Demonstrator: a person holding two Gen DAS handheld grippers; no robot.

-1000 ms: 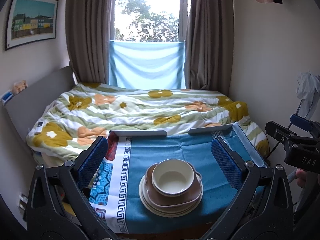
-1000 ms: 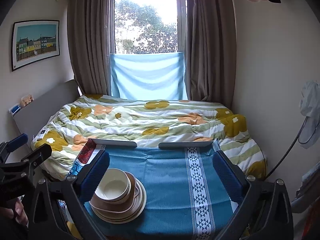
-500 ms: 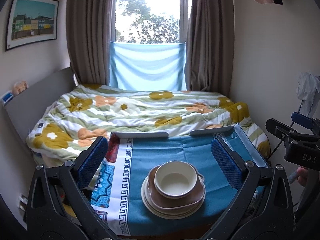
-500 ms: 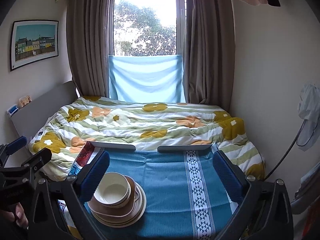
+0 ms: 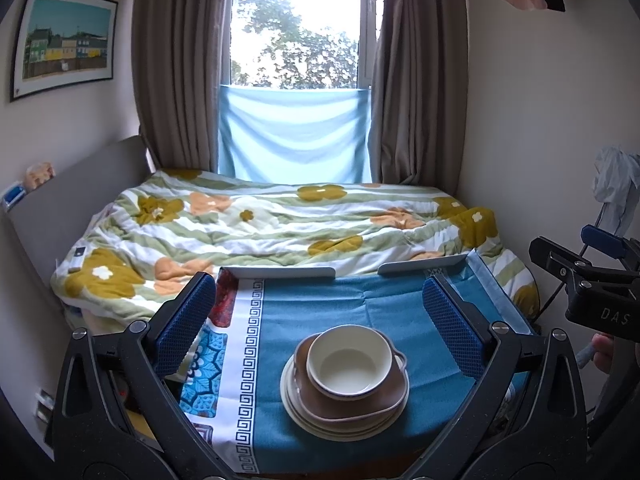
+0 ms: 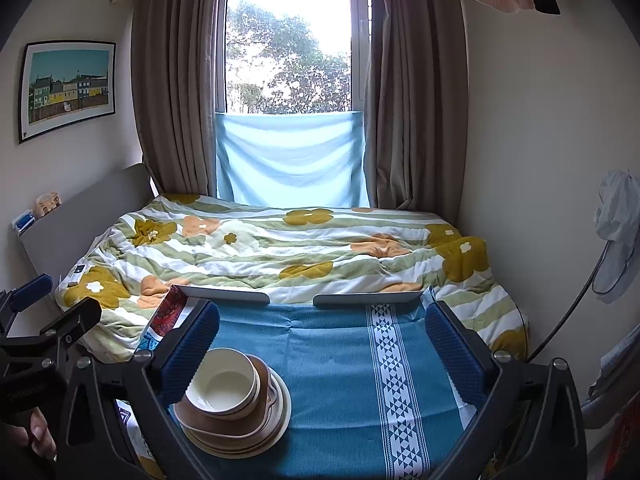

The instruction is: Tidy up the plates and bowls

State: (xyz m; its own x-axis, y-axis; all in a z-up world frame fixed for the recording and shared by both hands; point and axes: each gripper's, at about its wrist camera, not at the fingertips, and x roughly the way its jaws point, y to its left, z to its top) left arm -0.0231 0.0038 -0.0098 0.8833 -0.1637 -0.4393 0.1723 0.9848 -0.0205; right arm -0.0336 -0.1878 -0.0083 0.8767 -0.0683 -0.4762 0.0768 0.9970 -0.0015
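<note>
Cream bowl (image 5: 347, 361) tops the plates (image 5: 344, 416) stacked on the blue cloth (image 5: 328, 312), so bring your wide-open left gripper (image 5: 320, 336) squarely over its rim, right gripper (image 6: 320, 344) likewise spread, waiting.

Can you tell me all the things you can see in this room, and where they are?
bowl: one, cream, top of the dish stack
brown dish: one, under the bowl
plates: cream, stacked lowest; count unclear
tablecloth: one, blue with patterned bands, covering the table
quilt: one, flowered, on the bed
curtains: two, brown, beside the window
blue cloth: one, across the lower window
framed picture: one, left wall
left gripper: black with blue pads, open, above the stack
right gripper: same colours, open, right of the stack
</note>
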